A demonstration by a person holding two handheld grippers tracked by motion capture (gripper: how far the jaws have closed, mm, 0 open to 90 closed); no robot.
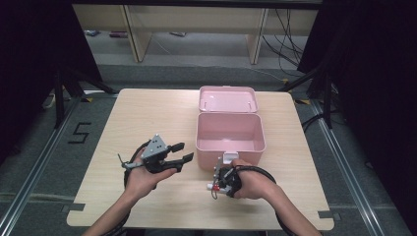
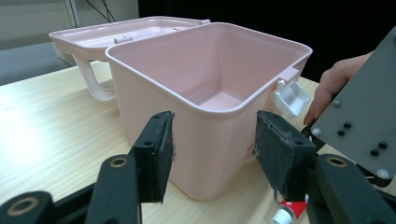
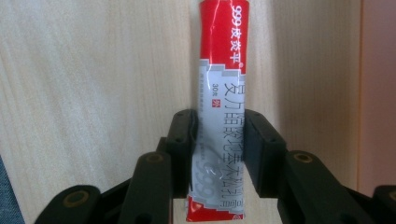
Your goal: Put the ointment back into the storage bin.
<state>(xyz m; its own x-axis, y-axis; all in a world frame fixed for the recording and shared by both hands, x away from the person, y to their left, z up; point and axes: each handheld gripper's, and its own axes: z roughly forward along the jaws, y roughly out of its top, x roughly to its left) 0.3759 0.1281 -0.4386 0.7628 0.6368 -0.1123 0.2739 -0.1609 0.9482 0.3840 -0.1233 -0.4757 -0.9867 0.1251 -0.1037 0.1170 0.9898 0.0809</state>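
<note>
An open pink plastic box [image 1: 230, 153] stands at the middle of the wooden table [image 1: 147, 118], its lid [image 1: 227, 99] folded back behind it. Just left of the box my left gripper [image 1: 183, 152] hovers open with nothing in it. From the left gripper view its jaws [image 2: 212, 140] frame a near corner of the box [image 2: 140, 93]. At the box's front my right gripper [image 1: 216, 186] points down at the table, shut on a red and silver ointment tube [image 3: 223, 70]. The tube's white cap end [image 2: 286, 213] peeks out low in the left gripper view.
A white latch [image 2: 292, 97] hangs on the box's front rim, close to the hand [image 2: 334, 84] holding the right gripper. The box's pink wall [image 3: 379, 93] runs along the right of the tube. Bare tabletop [image 1: 128, 132] lies to the left.
</note>
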